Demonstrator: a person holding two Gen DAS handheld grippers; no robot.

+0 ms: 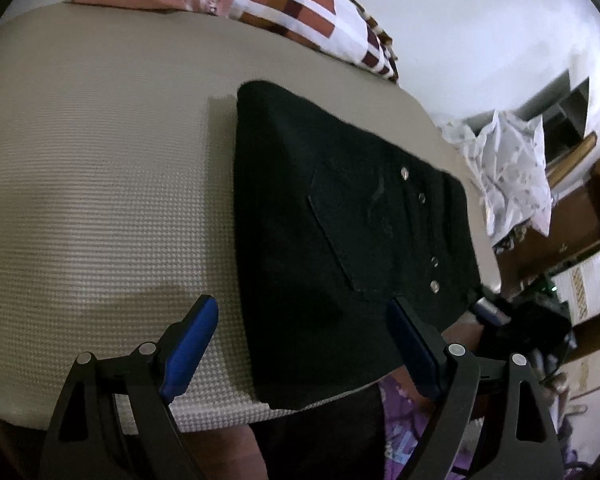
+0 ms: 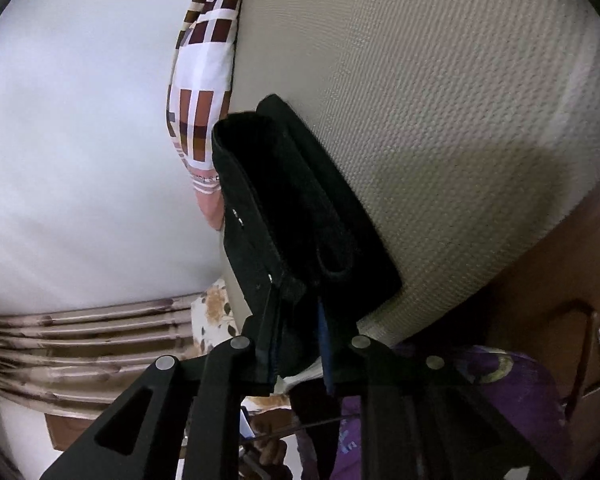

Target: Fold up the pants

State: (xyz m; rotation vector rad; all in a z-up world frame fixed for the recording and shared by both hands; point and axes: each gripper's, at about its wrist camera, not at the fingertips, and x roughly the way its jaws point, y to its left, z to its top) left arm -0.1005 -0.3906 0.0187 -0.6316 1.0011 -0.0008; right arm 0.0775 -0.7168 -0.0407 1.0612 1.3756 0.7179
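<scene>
Two Grippers, One Folded Pair of Pants

Two grippers worked a beige textured mat point(image 1: 100, 184). The left gripper point(image 1: 300, 344) hung spread wide, empty, over the near edge of the folded black pants point(image 1: 340, 220) lying on the mat. The right gripper point(image 2: 298, 340) was pinching the pants' edge. A checked cloth point(image 1: 300, 12) lay at the mat's far side. Only the right view showed curtains point(image 2: 80, 344); only the left, crumpled paper point(image 1: 508, 168).

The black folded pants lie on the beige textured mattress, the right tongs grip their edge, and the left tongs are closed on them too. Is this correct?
Not fully. The left tongs are open, gripping nothing; the left wrist view shows their blue pads spread apart above the black folded pants. The rest holds: the pants lie on the beige textured mattress, and the right tongs grip their edge.
</scene>
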